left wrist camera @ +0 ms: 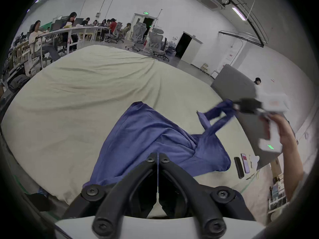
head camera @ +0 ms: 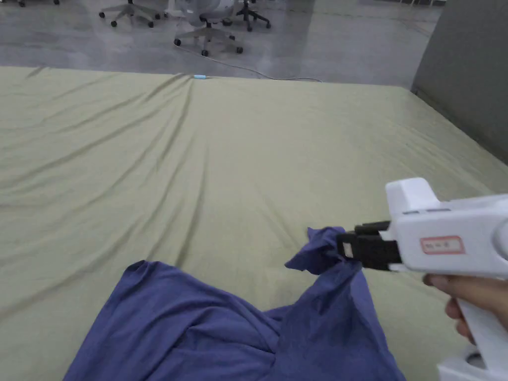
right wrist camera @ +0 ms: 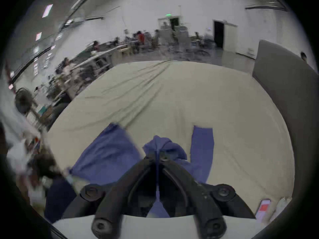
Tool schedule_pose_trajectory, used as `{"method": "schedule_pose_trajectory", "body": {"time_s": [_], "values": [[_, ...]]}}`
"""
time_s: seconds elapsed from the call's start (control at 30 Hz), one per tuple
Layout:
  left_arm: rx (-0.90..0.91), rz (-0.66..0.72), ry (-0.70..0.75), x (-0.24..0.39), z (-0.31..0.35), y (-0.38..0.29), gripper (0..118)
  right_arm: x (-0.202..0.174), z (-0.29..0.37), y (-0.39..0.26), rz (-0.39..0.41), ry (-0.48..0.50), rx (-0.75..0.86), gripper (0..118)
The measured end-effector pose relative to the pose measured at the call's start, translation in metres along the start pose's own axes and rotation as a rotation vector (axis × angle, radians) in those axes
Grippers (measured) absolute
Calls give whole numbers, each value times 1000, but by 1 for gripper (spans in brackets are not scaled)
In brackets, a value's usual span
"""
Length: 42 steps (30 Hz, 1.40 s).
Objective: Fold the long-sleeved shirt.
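my right gripper [head camera: 347, 248] has its black jaws pressed together on a bunched fold of the shirt [head camera: 208, 322], holding that bit up off the sheet [head camera: 198, 163]. in the right gripper view the blue cloth runs between the two jaws and bulges out past their tips [right wrist camera: 158, 154]. my right hand [head camera: 476, 297] wraps the white handle at the right edge of the head view.

the shirt is blue and rumpled, on the near part of the sheet. most of it lies flat towards my left, with a twisted ridge of cloth rising from there to the pinched part. in the right gripper view one sleeve [right wrist camera: 202, 149] lies straight on the sheet just right of the jaws.

my left gripper [left wrist camera: 158, 156] is low at the near edge of the shirt. its jaws stand together with a thin pale line between them; i cannot tell whether any cloth is caught there. the same view shows my right gripper [left wrist camera: 241, 105] farther off, lifting the cloth.

the sheet is pale green and creased, with long wrinkles running to its far edge. a grey panel [head camera: 466, 74] stands at its right side. office chairs [head camera: 208, 30] stand on the floor beyond. a dark bar and a phone [left wrist camera: 245, 163] lie on the sheet to the right of the shirt.
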<state>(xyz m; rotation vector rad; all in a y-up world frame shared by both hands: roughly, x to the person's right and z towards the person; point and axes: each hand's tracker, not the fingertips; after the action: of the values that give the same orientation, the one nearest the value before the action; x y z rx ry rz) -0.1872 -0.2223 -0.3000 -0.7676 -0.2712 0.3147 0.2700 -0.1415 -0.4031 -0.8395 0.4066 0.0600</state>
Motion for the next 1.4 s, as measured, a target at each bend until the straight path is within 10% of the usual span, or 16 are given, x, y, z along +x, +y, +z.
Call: {"method": "schedule_pose_trajectory", "body": {"time_s": [0.13, 0.4, 0.43, 0.5, 0.53, 0.7, 0.73, 0.8, 0.93, 0.97, 1.03, 1.27, 1.4], "values": [[-23, 1, 5, 7, 2, -8, 0, -27, 57, -89, 29, 48, -196, 4], [-46, -9, 11, 22, 3, -14, 0, -28, -38, -174, -31, -191, -476, 10], [-46, -9, 12, 21, 4, -12, 0, -25, -52, -177, -38, -220, -482, 25], [-44, -6, 15, 20, 6, -11, 0, -15, -59, -177, 34, -325, -453, 115], [-41, -3, 16, 20, 8, -10, 0, -19, -51, -172, 52, -344, -389, 118], [-46, -12, 46, 10, 5, -9, 0, 2, 14, -147, -242, -332, -58, 101], [-53, -9, 51, 7, 1, -9, 0, -16, 16, -145, -282, -307, -16, 81], [-73, 18, 56, 3, -10, -9, 0, -22, 15, -143, -286, -261, 31, 2], [-99, 38, 51, -1, -42, 11, 6, -40, 6, -136, -242, -211, 58, 2], [-85, 54, 41, -5, -55, 23, 25, -41, 5, -135, -258, -181, 57, 2], [-48, 64, 48, -16, -94, 57, 115, -52, -14, -141, -295, -141, 53, 2], [-81, -147, 317, -36, -262, 129, 110, -49, -32, -150, -338, -163, 2, 2], [-210, -181, 281, -40, -325, 118, 85, -39, -34, -149, -368, -194, -26, 2]]}}
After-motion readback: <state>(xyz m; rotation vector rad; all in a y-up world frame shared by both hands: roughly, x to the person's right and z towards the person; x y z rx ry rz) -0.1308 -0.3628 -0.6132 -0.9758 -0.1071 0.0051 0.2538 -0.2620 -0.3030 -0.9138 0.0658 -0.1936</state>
